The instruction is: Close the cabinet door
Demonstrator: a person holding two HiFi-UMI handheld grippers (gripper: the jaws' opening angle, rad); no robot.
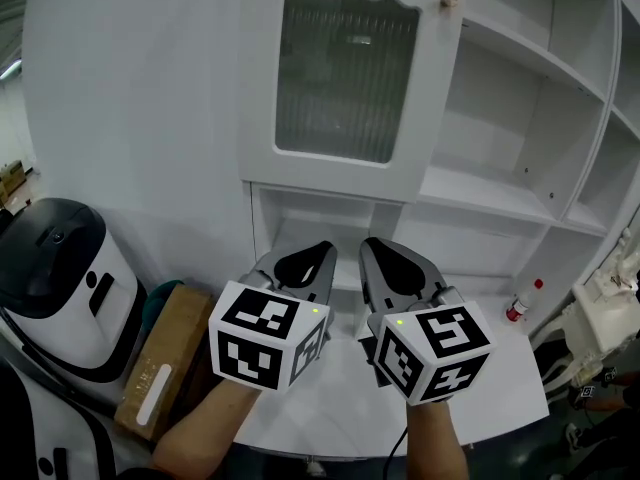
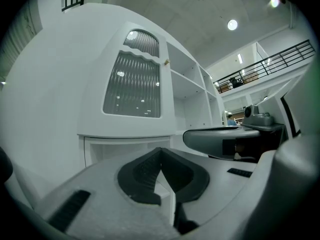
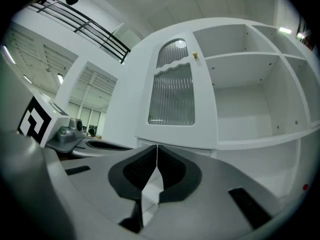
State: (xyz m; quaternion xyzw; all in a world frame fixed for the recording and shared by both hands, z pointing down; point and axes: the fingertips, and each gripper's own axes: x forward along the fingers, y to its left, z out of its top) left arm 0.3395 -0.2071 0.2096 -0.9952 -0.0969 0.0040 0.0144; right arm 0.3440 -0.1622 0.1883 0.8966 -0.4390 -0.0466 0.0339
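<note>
Two sets of fingers are pressed together and empty. In the head view, the left gripper (image 1: 303,258) and right gripper (image 1: 392,258) sit below the cabinet door (image 1: 345,78), clear of it.

Left gripper view: pushing on the door's ribbed glass (image 2: 132,84) might crack it.

Right gripper view: a glancing push beside the knob (image 3: 195,55) could slip off the door.

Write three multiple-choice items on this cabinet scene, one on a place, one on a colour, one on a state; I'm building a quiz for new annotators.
1. Where on the cabinet door does the knob sit?
A. top right corner
B. bottom left corner
C. middle of the glass

2. What colour is the cap of the small bottle?
A. blue
B. red
C. green

3. How do the right gripper's jaws stand?
A. wide apart
B. clamped on the knob
C. together, nothing between them

Key: 1 A, the knob sits by the door's upper right edge; 2 B, the head view shows a red cap; 3 C, the pads meet in the right gripper view.
</note>
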